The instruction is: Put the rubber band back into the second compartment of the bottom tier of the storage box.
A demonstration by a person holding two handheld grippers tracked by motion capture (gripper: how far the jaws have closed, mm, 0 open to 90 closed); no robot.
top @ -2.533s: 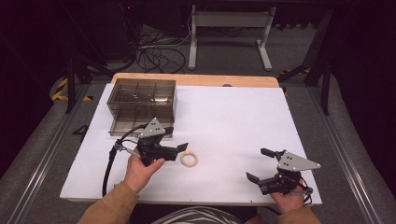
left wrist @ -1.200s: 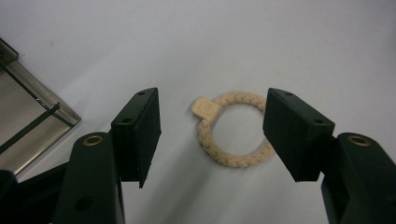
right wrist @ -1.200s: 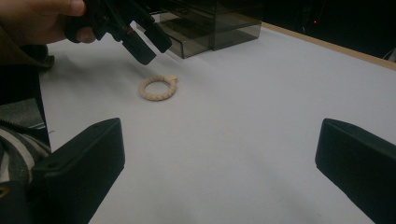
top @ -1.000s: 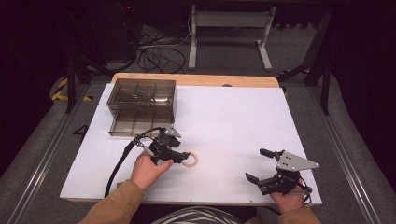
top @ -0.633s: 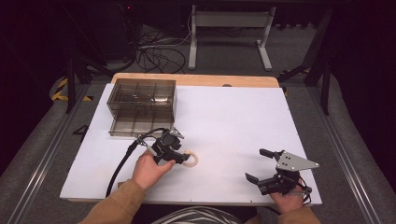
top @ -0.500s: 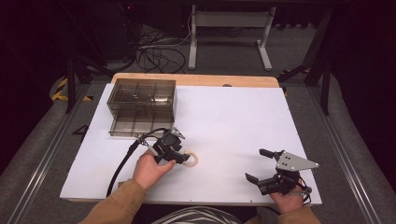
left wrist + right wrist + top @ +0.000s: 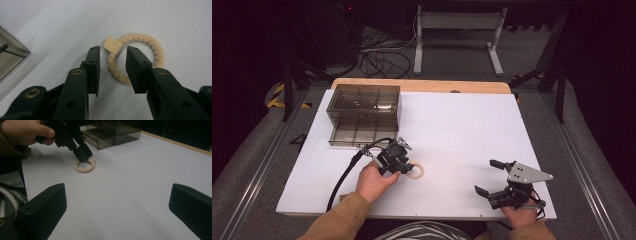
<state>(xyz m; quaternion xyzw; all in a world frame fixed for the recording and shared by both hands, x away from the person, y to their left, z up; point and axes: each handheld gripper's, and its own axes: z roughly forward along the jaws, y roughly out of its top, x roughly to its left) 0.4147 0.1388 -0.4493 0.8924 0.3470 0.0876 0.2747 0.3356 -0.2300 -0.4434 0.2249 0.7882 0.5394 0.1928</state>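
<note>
A: State the position of the braided ring (image 7: 140, 58).

B: The braided ring lies flat on the white table (image 7: 462, 130), just in front of the smoked plastic drawer box (image 7: 364, 112) and clear of it. A small square tag (image 7: 113, 45) sits on its rim.

A: Left gripper (image 7: 111, 70) condition?

B: It is angled down over the ring. Its jaws straddle the ring's near arc beside the tag. The jaws have just been closing, with the cord between them. In the left gripper view a gap shows on each side of the cord, so the pads do not yet press on it.

A: Right gripper (image 7: 495, 178) condition?

B: It rests near the table's front right edge, well apart from the ring. Its jaws are spread wide with nothing between them.
</note>
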